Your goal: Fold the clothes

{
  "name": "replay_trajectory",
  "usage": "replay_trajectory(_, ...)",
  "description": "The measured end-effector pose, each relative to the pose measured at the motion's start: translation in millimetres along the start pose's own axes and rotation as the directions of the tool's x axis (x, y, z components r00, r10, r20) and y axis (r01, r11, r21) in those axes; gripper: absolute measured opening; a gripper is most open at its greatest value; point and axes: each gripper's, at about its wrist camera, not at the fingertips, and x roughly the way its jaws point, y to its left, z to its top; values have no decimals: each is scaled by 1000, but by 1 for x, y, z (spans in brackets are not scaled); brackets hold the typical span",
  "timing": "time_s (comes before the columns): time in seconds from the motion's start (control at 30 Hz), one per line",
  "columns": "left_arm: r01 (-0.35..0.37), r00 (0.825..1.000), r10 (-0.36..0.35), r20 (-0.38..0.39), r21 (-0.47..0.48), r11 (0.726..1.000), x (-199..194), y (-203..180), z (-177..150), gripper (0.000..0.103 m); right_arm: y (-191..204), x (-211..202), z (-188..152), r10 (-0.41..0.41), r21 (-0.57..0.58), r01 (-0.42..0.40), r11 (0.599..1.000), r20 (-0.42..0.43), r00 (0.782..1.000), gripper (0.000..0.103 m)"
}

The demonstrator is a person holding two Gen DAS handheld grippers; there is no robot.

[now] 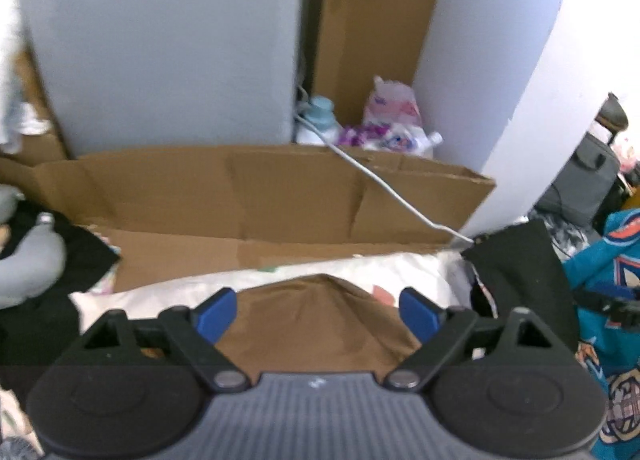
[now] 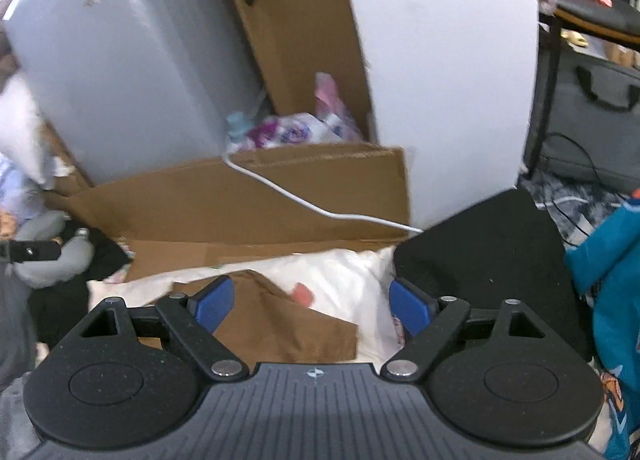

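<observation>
Both grippers stood with their jaws spread wide and nothing between the blue pads. The left gripper [image 1: 318, 312] hung over a brown garment [image 1: 316, 324] that lay on a white patterned sheet [image 1: 360, 272], its cloth rising to a soft peak between the fingers. The right gripper [image 2: 312, 302] hovered above the same brown garment [image 2: 288, 324], near its right edge. A black cloth [image 2: 488, 260] lay to the right, a teal jersey [image 2: 616, 280] further right. Flattened cardboard [image 1: 248, 195] stood at the far side, crossed by a white cable [image 1: 384, 183].
</observation>
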Motion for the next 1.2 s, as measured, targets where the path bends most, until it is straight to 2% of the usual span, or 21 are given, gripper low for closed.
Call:
replay_trajectory(0.13,28,999,-26,-20,65,998,30,-13,12,90,-3,32,-18,20,-5,-21,1000,-53,998,89)
replay_trajectory(0.3,27,999,-23,-28,123,992,61,-17,23,89,-15,58,-38,34,26,-32,999,-67,997,89)
replay_trajectory(0.37,14,999,-10,-30,136,991,74,-16,24,82,-20,68,-46,40,41,-37,998,-70,997,89)
replay_trajectory(0.53,5,999,1,-50,116,993,112,-11,19,80,-34,96,-67,80,88,-73,993,-85,993,88)
replay_trajectory(0.6,15,998,-7,-63,133,991,127,-13,16,77,-39,107,-77,104,103,-95,990,-86,991,88)
replay_trajectory(0.63,26,997,-16,-69,144,989,135,-14,13,73,-42,112,-81,116,110,-106,988,-86,990,88)
replay_trajectory(0.83,74,992,-51,-118,203,976,192,-30,3,60,-55,143,-105,174,197,-155,968,-80,982,86)
replay_trajectory(1.03,111,986,-70,-155,277,954,249,-55,-4,59,-73,174,-132,285,284,-254,925,-70,956,83)
replay_trajectory(1.13,125,982,-74,-173,305,944,270,-65,-11,59,-79,187,-147,306,325,-273,905,-54,950,83)
replay_trajectory(1.2,136,980,-82,-182,308,942,278,-69,-15,59,-80,196,-155,299,331,-262,907,-64,952,81)
